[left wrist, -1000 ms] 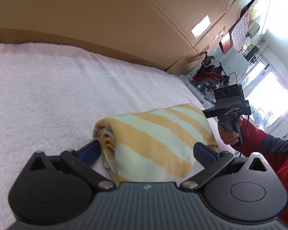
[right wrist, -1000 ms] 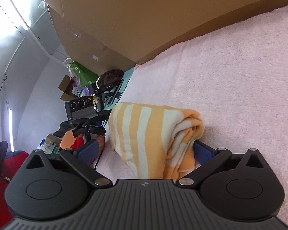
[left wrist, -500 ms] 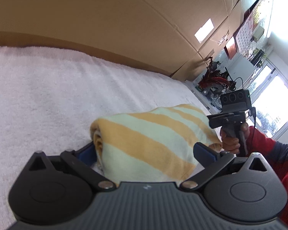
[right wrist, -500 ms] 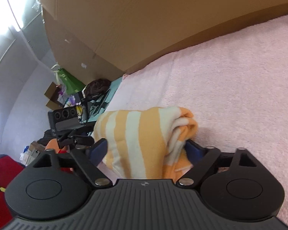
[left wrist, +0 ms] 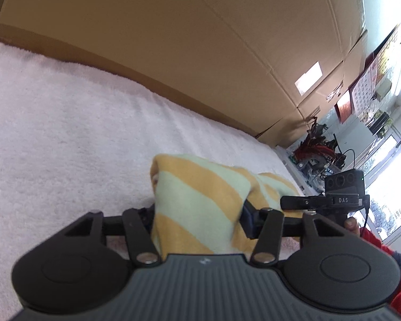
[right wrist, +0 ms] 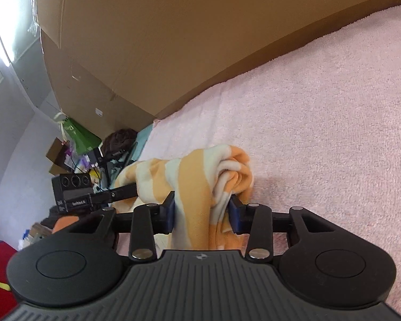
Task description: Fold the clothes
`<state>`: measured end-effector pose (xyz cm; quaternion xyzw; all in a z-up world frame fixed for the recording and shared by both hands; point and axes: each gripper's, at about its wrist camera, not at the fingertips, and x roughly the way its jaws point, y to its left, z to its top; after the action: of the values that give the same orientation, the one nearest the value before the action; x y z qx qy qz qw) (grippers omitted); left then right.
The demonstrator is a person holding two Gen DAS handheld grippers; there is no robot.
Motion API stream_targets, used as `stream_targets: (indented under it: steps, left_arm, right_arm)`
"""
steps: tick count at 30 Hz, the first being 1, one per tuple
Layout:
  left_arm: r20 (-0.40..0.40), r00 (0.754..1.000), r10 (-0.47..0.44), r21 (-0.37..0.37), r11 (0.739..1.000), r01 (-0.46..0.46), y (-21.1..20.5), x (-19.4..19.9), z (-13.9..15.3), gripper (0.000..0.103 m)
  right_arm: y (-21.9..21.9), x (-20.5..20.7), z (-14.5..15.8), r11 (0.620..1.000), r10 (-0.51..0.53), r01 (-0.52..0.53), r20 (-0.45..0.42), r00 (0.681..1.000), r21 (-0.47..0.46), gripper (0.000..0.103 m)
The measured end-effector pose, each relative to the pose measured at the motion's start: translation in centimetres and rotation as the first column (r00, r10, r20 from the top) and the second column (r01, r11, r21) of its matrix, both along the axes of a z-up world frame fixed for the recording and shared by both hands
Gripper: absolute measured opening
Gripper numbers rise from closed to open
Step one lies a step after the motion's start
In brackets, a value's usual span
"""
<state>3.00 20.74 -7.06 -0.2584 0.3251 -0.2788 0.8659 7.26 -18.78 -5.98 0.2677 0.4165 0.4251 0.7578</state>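
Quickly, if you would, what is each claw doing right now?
Left claw: closing, pads pressing one end of the yellow-and-pale-green striped folded cloth.
Right claw: closing, pinching the bunched other end of that cloth.

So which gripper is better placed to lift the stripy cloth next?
Neither clearly. The left gripper and right gripper are each closing on one end of the cloth, pads pinching it, so probably both lift together.

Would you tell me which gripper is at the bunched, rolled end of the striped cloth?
The right gripper: its jaws are closing on the striped cloth's twisted end; the left gripper takes the smoother end.
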Motion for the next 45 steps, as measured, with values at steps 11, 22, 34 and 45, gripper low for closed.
stream_targets:
  steps: [11, 22, 34, 45]
  left_arm:
    - [0.093, 0.992, 0.080, 0.120, 0.989, -0.090, 5.6, 6.7, 4.4, 0.054]
    - [0.009, 0.998, 0.065, 0.068, 0.995, -0.066, 9.2, 14.3, 0.0, 0.066]
    - [0.174, 0.975, 0.139, 0.355, 0.914, -0.194, 10.3, 7.1, 3.3, 0.089]
    - [0.475, 0.866, 0.157, 0.409, 0.832, -0.375, 1.9, 8.6, 4.7, 0.051]
  right_arm:
    - [6.9, 7.9, 1.3, 0.998, -0.033, 0.029, 0.077, 0.996, 0.054, 0.042]
    - [8.8, 13.5, -2.0, 1.000, -0.026, 0.026, 0.051, 0.998, 0.005, 0.041]
    - [7.5, 11.1, 0.7, 0.988, -0.087, 0.103, 0.139, 0.987, -0.116, 0.063]
    - [10.6, 9.7, 2.6, 0.943, -0.329, 0.316, 0.174, 0.928, 0.101, 0.040]
